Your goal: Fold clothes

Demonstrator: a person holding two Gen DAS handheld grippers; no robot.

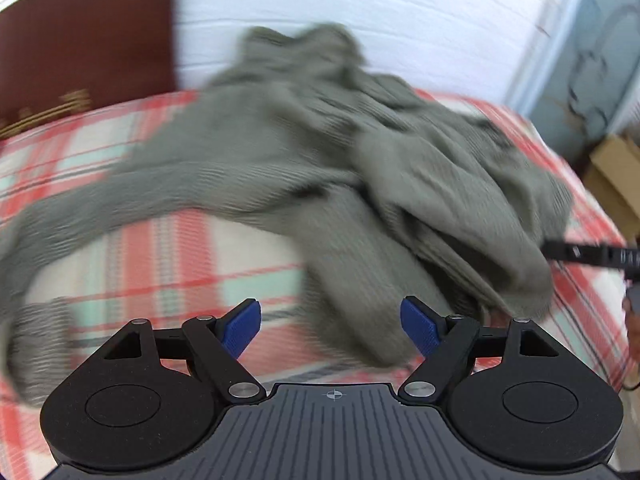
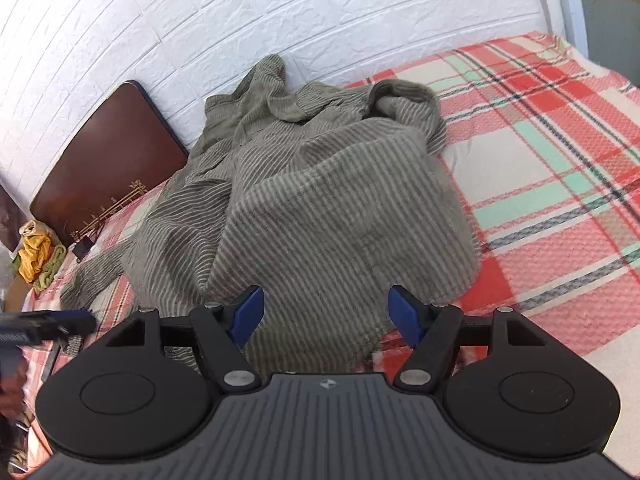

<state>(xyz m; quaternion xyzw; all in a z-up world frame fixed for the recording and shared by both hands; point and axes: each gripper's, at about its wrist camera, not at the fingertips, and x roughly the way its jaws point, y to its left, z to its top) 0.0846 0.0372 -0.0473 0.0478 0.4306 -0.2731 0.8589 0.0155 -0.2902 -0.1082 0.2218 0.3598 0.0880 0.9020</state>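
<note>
An olive-green striped knit garment (image 2: 312,200) lies crumpled on a red, white and mint plaid bedspread (image 2: 552,152). The left wrist view is blurred; there the garment (image 1: 320,152) spreads across the bed, one sleeve trailing to the left. My left gripper (image 1: 330,330) is open above the bedspread, its blue pads (image 1: 240,330) clear of the cloth's near fold. My right gripper (image 2: 326,314) is open, with the garment's near hem lying between and below its blue pads (image 2: 404,314). The tip of each gripper shows at the edge of the other's view.
A white brick-pattern wall (image 2: 280,8) runs behind the bed. A dark brown headboard (image 2: 104,160) stands at the left. Yellow and green cloths (image 2: 38,256) lie beside it. A cardboard box (image 1: 616,176) sits on the floor past the bed's right edge.
</note>
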